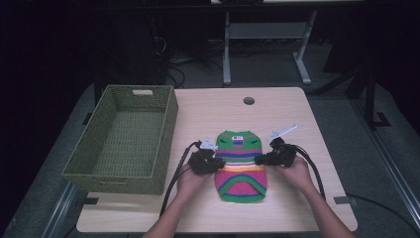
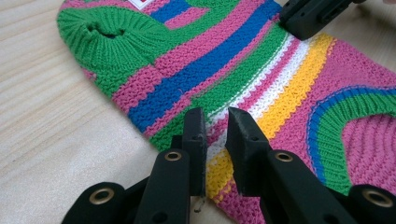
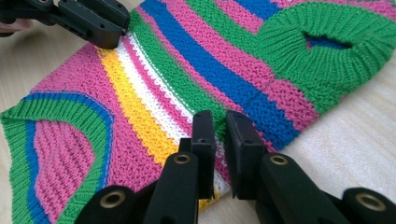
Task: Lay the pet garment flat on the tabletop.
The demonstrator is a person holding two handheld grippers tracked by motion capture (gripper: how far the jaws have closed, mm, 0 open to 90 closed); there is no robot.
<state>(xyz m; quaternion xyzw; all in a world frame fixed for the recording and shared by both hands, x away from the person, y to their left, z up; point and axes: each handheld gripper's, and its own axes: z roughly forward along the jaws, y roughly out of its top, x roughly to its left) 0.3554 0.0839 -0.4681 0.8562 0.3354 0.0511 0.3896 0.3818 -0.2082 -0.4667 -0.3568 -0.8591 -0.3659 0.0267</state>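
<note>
1. Here, a striped knitted sweater (image 1: 241, 166) lies flat on the wooden table (image 1: 322, 148), just right of the green woven basket (image 1: 124, 141).
2. The left gripper (image 1: 216, 163) sits at the sweater's left edge, jaws pinched on the knit at the white and yellow stripes.
3. The right gripper (image 1: 261, 160) clamps the opposite edge the same way.
4. Both hands rest low on the table.
</note>
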